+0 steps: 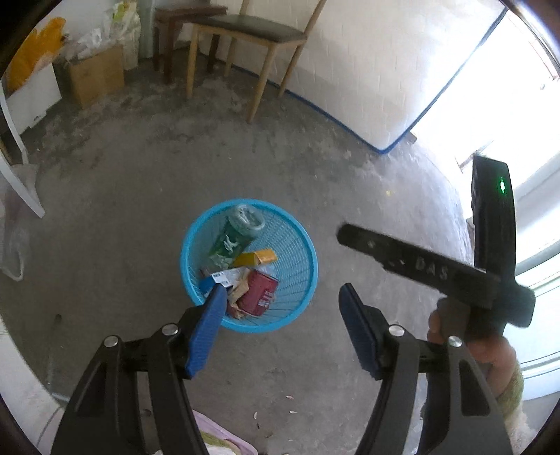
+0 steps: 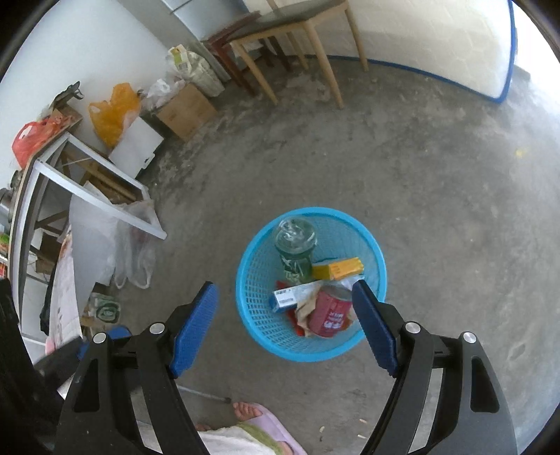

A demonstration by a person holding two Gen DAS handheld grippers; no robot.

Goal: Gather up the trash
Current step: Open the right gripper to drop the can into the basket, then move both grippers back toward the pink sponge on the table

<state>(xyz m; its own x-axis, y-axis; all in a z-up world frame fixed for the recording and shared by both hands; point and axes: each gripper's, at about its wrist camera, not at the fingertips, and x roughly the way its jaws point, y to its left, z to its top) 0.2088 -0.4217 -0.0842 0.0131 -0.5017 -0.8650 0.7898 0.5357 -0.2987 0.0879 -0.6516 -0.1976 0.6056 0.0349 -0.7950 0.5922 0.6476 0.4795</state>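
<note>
A blue mesh basket [image 1: 297,245] [image 2: 371,241] stands on the concrete floor. In it lie a green plastic bottle [image 1: 234,238] [image 2: 295,250], a yellow box [image 1: 257,258] [image 2: 337,268], a red can [image 1: 260,292] [image 2: 330,311], a white and blue carton [image 1: 218,276] [image 2: 292,297] and crumpled wrappers. My left gripper [image 1: 281,292] is open and empty above the basket's near side. My right gripper [image 2: 285,288] is open and empty above the basket. The right gripper's body [image 1: 455,273] shows at the right of the left wrist view.
A wooden chair [image 1: 252,38] [image 2: 297,28] and a dark stool stand at the back by a leaning mattress [image 1: 385,70]. A cardboard box [image 1: 94,75] [image 2: 185,112], plastic bags [image 2: 115,112] and a white frame [image 2: 84,175] crowd the left. A foot in a slipper [image 2: 252,413] is below.
</note>
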